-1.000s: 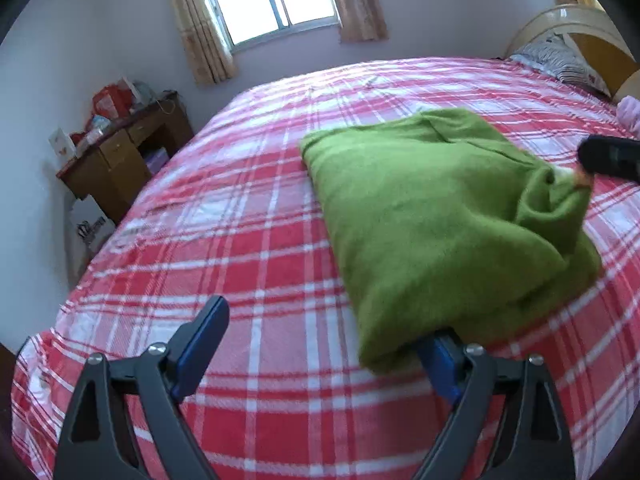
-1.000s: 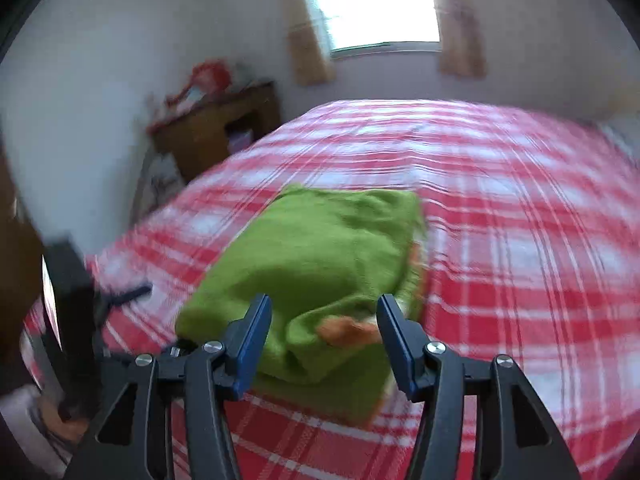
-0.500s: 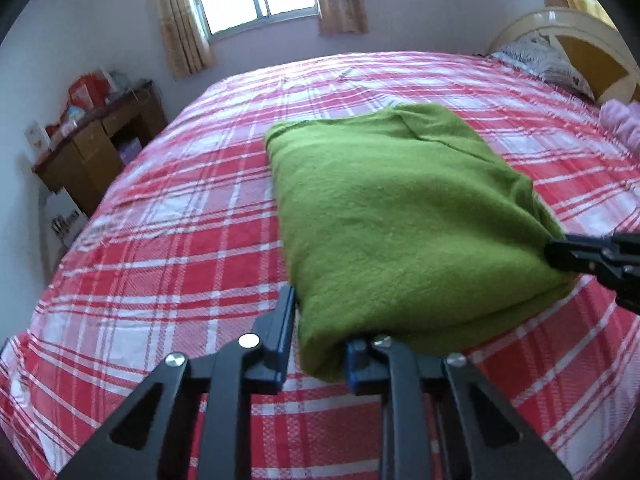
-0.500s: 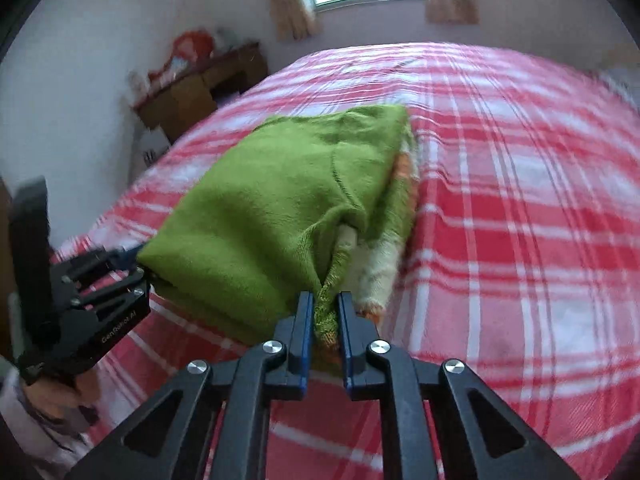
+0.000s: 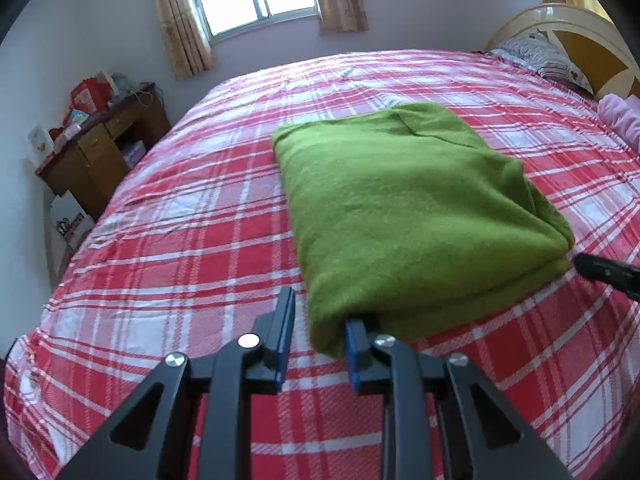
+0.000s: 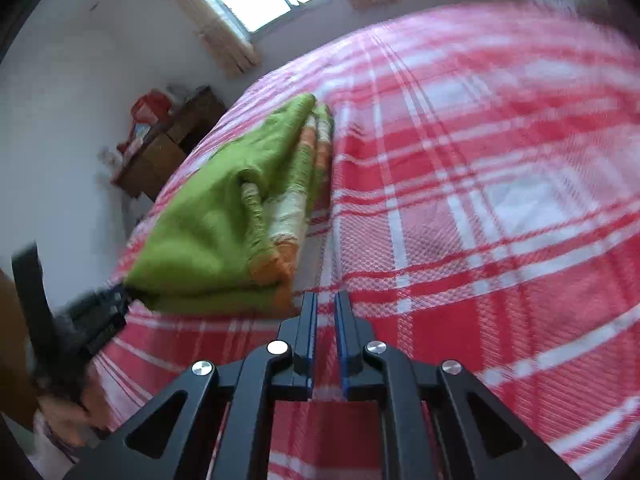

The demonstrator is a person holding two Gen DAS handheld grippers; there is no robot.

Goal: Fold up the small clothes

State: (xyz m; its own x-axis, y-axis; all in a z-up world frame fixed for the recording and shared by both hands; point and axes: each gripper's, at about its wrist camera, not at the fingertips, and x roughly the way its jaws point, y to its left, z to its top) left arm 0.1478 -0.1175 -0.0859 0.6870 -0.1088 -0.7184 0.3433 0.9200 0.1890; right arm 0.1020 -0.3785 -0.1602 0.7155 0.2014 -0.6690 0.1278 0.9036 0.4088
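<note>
A folded green garment (image 5: 400,208) with orange and white stripes inside lies on the red plaid bed (image 5: 180,260). My left gripper (image 5: 320,308) stands at its near corner. Its jaws are opening, the corner hangs between them against the right pad (image 5: 354,344), and a strip of sheet shows beside the left pad. In the right wrist view the garment (image 6: 208,232) lies to the left, and my right gripper (image 6: 322,300) is shut just beside its orange corner, holding nothing. The left gripper (image 6: 100,320) shows there at the garment's other corner, and the right gripper's black tip (image 5: 604,272) shows in the left view.
A wooden desk (image 5: 100,152) with clutter stands by the wall left of the bed. A striped pillow (image 5: 540,56), a headboard (image 5: 580,32) and a pink cloth (image 5: 620,116) sit at the far right. A person's hand (image 6: 68,404) holds the left tool.
The left jaws went from wide apart to narrow around the garment's near corner, then slackened slightly. The right gripper closed on the garment's edge, then came off it, rolled and dropped lower.
</note>
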